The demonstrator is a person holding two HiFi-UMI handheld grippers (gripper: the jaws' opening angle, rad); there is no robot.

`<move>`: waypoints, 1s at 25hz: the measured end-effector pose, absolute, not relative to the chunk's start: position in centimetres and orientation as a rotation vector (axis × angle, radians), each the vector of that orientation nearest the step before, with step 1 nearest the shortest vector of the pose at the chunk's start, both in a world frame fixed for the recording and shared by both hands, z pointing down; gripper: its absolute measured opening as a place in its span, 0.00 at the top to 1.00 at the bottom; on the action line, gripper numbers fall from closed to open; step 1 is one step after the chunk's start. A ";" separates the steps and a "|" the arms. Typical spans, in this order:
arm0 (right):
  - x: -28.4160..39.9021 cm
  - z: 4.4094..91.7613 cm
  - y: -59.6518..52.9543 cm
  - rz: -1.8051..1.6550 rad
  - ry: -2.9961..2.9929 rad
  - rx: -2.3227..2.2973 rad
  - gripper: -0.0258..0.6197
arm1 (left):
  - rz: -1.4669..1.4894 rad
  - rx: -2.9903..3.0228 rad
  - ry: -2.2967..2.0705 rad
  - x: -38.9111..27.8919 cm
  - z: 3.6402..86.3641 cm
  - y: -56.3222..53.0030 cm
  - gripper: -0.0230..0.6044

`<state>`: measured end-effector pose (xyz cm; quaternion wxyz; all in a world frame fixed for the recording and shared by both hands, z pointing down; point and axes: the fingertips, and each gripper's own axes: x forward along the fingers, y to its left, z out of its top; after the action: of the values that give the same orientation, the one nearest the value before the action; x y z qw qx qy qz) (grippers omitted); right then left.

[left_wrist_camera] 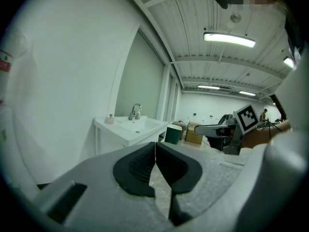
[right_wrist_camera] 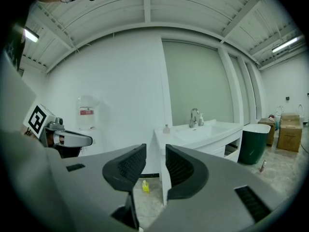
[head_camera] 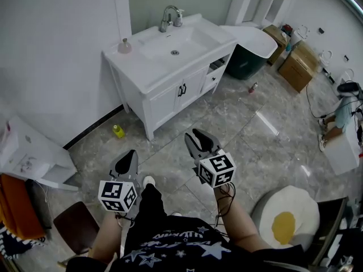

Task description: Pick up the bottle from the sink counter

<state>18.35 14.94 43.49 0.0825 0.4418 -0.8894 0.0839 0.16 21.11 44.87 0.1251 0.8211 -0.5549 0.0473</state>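
Note:
A small pale bottle (head_camera: 123, 46) stands upright at the left back corner of the white sink counter (head_camera: 148, 75), far from both grippers. The left gripper view has the bottle (left_wrist_camera: 110, 119) on the counter's left end; in the right gripper view the bottle (right_wrist_camera: 166, 128) is left of the faucet (right_wrist_camera: 194, 116). A second small bottle (head_camera: 178, 19) stands beside the faucet. My left gripper (head_camera: 131, 153) is shut and empty, its pads touching. My right gripper (head_camera: 196, 134) stands open over the floor with nothing between its jaws (right_wrist_camera: 155, 161).
A yellow bottle (head_camera: 118, 131) lies on the floor by the cabinet's left leg. A dark green bin (head_camera: 245, 63) and cardboard boxes (head_camera: 298, 67) stand right of the counter. A white shelf unit (head_camera: 28, 157) is at left, an egg-shaped cushion (head_camera: 286, 220) at right.

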 end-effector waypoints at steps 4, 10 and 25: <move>16.1 43.1 9.3 0.288 -2.668 1.311 0.60 | 0.153 2.358 -1.633 -2.5 45.3 15.8 0.93; 11.9 42.3 0.8 0.321 -2.675 1.327 0.51 | 0.136 2.332 -1.658 -7.7 44.9 8.1 0.93; 4.4 42.8 -11.8 0.341 -2.629 1.385 0.51 | 0.145 2.293 -1.658 -17.6 46.5 -3.3 0.93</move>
<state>4.43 -11.78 42.83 0.0751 0.4617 -0.8765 0.1136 -17.55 -3.33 46.46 0.1537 0.7997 -0.5782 0.0505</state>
